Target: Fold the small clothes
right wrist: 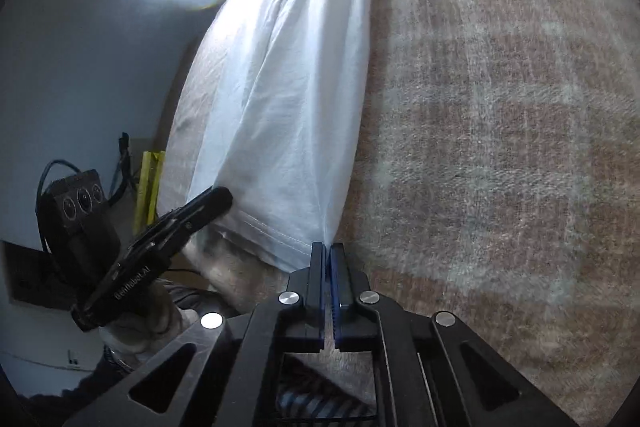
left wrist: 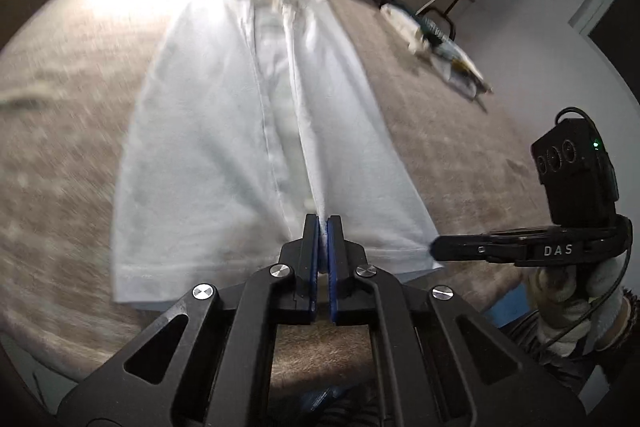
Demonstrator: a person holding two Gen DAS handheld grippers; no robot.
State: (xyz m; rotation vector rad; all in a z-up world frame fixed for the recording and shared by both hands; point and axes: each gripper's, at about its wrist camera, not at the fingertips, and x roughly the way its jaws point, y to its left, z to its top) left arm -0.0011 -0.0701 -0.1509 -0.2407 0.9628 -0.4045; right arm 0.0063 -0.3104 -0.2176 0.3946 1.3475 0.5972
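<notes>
Garment: white shorts [left wrist: 224, 131] lie flat on the brown blanket [left wrist: 60, 147], hem end near the grippers, gathered waistband at the far end.
Left gripper [left wrist: 322, 227]: pressed together on a fold of cloth at the hem, about the middle of the near edge, beside the centre seam.
Right gripper [right wrist: 327, 255]: also pressed together; it pinches the hem corner that is on its own side, and the cloth rises a little into the jaws.
Main relation: the long axis of the shorts runs straight away from both grippers, from hem to waistband. So all of the cloth lies ahead of the jaws, nothing behind them.
Spacing: the two grippers are near each other on the same hem; in the left view the right one comes in from the right side and touches the corner.
Nearer hand: both are at the hem; neither is near the waistband.
Step, as a guess: both holds seem made, so the hem is probably ready to be lifted and carried forward to the waistband.
Risk: the cloth is thin, and the left pinch may take only one layer.
Other things: a second garment [left wrist: 436, 39] lies well apart, far right on the blanket.
</notes>
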